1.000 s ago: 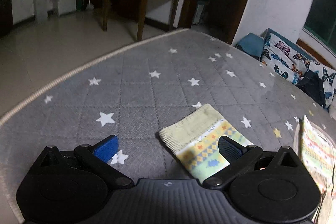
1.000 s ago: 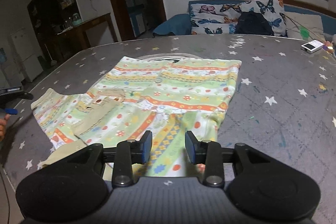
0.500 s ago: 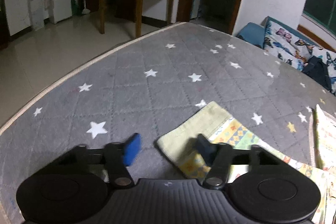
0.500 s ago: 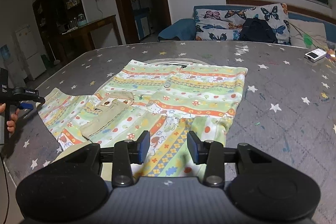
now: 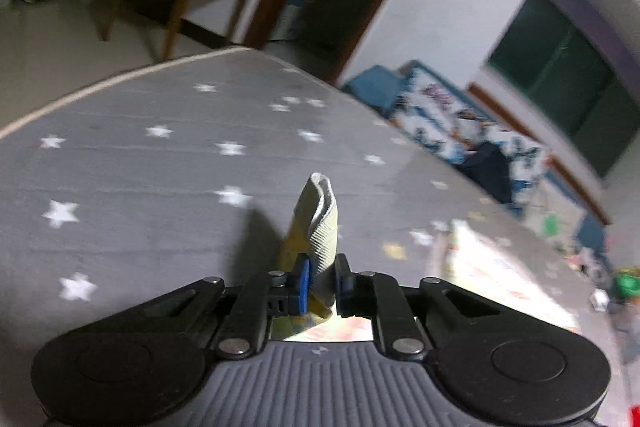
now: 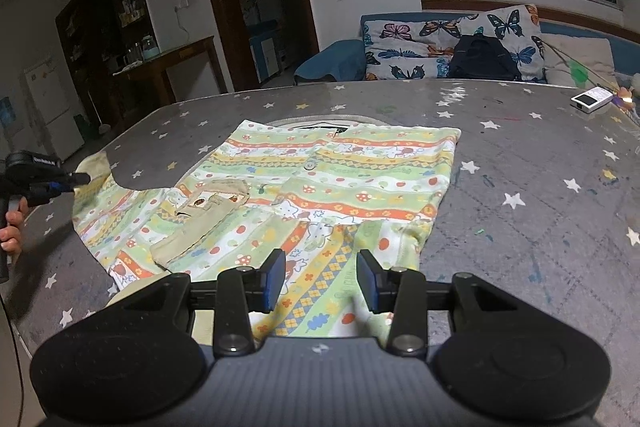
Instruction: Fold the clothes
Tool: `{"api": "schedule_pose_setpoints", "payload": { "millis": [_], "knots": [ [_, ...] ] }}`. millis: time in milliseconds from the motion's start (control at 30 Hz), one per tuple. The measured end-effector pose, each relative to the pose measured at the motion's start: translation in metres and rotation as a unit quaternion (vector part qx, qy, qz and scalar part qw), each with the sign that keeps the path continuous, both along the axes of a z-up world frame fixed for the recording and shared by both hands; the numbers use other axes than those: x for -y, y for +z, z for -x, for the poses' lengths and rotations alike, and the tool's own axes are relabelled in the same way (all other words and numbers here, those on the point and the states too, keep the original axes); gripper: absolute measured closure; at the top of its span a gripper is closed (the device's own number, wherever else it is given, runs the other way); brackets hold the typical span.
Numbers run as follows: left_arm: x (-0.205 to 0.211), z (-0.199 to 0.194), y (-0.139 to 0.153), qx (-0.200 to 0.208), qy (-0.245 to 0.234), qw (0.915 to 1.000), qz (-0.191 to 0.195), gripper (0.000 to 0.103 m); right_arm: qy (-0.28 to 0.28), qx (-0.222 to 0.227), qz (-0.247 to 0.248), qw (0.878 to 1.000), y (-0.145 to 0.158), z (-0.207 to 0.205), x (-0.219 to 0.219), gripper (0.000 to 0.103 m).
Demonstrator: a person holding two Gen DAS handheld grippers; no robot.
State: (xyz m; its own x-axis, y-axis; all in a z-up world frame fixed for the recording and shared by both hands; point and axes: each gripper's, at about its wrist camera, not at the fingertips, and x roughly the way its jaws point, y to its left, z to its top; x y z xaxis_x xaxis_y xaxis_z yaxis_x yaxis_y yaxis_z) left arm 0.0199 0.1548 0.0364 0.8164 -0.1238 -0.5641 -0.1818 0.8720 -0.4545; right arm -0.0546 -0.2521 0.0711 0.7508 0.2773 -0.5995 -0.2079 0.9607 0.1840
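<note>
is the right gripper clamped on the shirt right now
No, the right gripper has its jaws apart above the patterned shirt, with cloth visible in the gap and neither pad pressing on it.

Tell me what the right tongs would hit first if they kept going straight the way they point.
Most likely the patterned shirt: the right tongs, open, point down over its lower hem, so they would probably meet that fabric lying on the grey star mat, though depth is unclear.
</note>
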Motion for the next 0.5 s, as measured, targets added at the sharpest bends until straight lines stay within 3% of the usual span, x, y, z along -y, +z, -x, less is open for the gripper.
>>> {"api": "schedule_pose_setpoints", "payload": {
  "millis": [200, 500],
  "knots": [
    [0.058, 0.011, 0.026, 0.04, -0.096, 0.994, 0.034, 0.091, 0.003, 0.001, -0.003, 1.0, 0.0, 0.0, -0.003, 0.064],
    [0.138, 0.016, 0.036, 0.069, -0.214, 0.97, 0.093, 0.091, 0.001, 0.001, -0.013, 1.0, 0.0, 0.0, -0.003, 0.064]
  ]
}}
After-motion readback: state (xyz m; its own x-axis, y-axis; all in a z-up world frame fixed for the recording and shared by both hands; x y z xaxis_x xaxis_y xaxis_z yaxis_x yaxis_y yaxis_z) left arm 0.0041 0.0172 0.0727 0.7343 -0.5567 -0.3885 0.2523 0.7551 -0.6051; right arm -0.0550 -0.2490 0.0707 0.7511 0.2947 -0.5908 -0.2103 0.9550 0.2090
